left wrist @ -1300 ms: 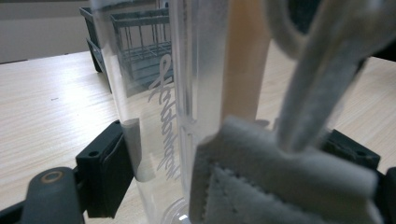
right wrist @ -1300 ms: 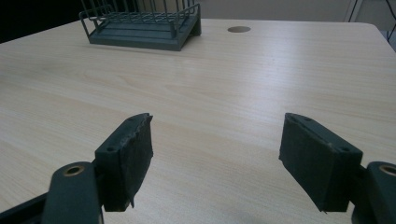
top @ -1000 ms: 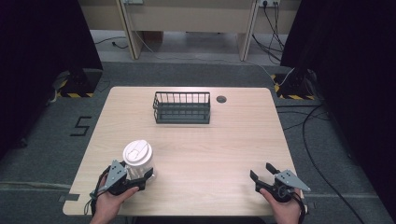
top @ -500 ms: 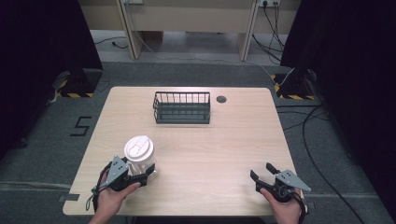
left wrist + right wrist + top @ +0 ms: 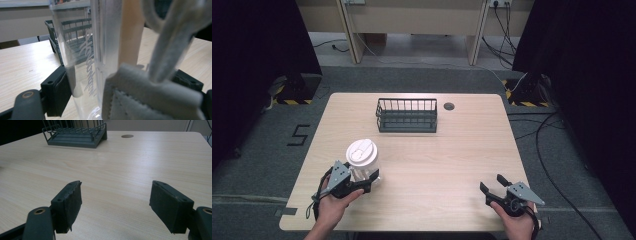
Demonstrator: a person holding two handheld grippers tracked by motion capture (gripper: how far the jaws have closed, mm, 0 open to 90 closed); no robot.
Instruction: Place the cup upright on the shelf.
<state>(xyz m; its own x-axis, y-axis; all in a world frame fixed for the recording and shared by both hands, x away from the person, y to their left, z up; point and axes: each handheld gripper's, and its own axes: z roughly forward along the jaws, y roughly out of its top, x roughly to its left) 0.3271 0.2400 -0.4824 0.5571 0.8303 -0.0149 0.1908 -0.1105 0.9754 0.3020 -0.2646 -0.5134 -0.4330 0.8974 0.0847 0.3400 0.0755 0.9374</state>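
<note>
Between the left gripper (image 5: 364, 179) fingers sits a clear cup (image 5: 362, 161) (script lettering unreadable); right gripper (image 5: 493, 188) spread wide.

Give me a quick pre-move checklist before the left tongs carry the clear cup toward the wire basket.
1. Left tongs around clear cup: ok, jaws on both sides.
2. Grip firm enough to lift: cannot tell.
3. White lid seated on the cup: ok.
4. Table path to wire basket: ok, bare wood between.
5. Basket empty: ok.
6. Right tongs out of the way: ok, open, near the front right edge.
</note>
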